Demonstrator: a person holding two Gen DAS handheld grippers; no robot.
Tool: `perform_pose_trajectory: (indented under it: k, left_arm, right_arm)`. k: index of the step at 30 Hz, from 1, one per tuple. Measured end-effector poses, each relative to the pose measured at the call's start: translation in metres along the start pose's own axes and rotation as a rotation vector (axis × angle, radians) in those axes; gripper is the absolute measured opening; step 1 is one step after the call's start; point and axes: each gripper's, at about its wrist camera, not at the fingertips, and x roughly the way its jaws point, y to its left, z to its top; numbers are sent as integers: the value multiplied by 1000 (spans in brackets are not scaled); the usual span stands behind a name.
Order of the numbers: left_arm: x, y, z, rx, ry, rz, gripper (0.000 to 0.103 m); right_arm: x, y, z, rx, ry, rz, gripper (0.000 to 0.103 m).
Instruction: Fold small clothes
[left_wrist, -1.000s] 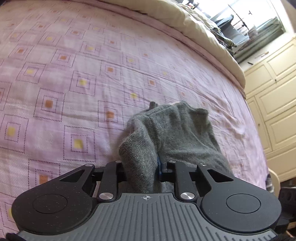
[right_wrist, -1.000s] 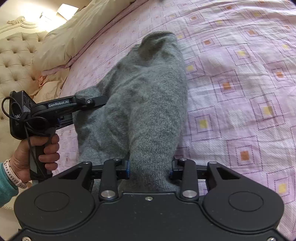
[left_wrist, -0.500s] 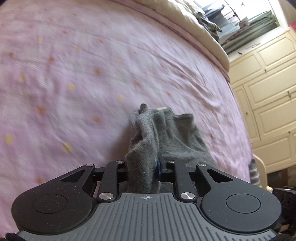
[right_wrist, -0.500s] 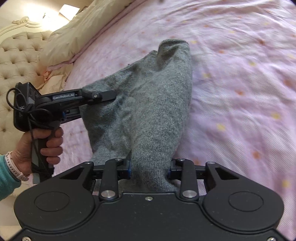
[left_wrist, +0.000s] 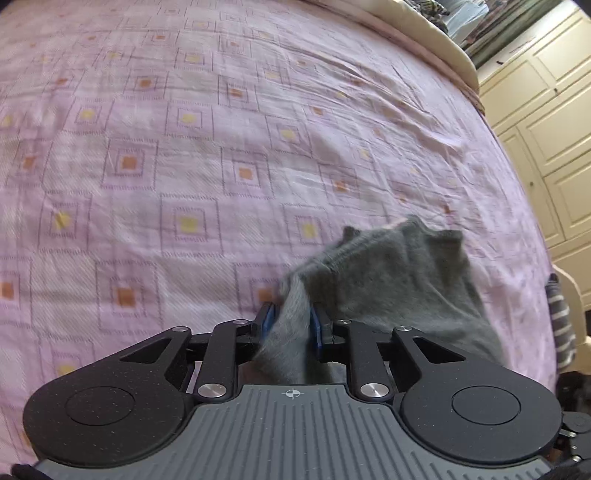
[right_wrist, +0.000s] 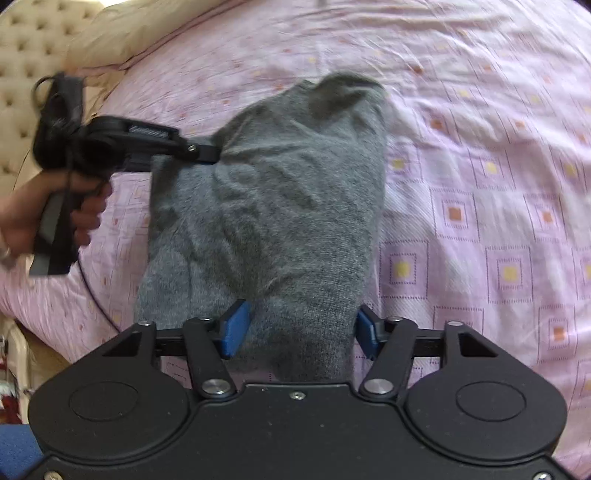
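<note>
Since half a second ago the right gripper (right_wrist: 301, 328) has spread its jaws: the blue pads (right_wrist: 233, 326) that were pinched into the grey knit garment (right_wrist: 280, 206) now stand apart on either side of it, the left-hand pad clear of the wool and the right-hand one at its edge, so that gripper is no longer clamping anything. The garment has also settled lower and wider across the pink bedspread (right_wrist: 480, 184) with its yellow and orange squares, where earlier it was drawn up into a narrow hanging fold.

The left gripper (left_wrist: 291, 325) has its blue pads (left_wrist: 267, 319) closed onto a bunched edge of the grey knit garment (left_wrist: 399, 273); from between its fingers the wool runs forward and off to the right over the bedspread (left_wrist: 184, 147). In the right wrist view the same left gripper (right_wrist: 210, 149) comes in from the left of the garment, its tip biting the cloth's left edge, with the person's hand (right_wrist: 44, 206) around the handle.

Ahead of the right gripper the garment lies mostly flat, its far end curled up. Cream cabinet doors (left_wrist: 546, 122) stand far right of the left gripper, and a tufted headboard (right_wrist: 22, 74) is up left of the right one.
</note>
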Motion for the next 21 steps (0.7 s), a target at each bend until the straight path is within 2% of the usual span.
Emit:
perform_pose_trajectory:
  k: [3,5,7,10,14,17,21]
  left_arm:
    - [2,-10,7,71,-14,68,22]
    - [-2,-19,9,87,-16,92,26]
    - [-13,-25,8,88,-61,124,37]
    - [-41,-33,-1,64,-160,158,45]
    - [-75,-44,-24,18,-240,154,50]
    - [-88,-52,-52,-15,-220,110,54]
    - [-93,-62,-98,-29,-141,85,54]
  right_arm:
    - [-8,3,-10,-45,-32,9,70]
    - [-13,0,-13,-56,-59,18,72]
    - [-22,-4,-17,-61,-91,19,76]
    - [-33,-7,-21,-71,-149,12,79]
    - [-43,-11,-24,-80,-179,-9,82]
    - [-44,-14,-27,-81,-185,-7,82]
    - [-47,-12,-35,-97,-190,1,82]
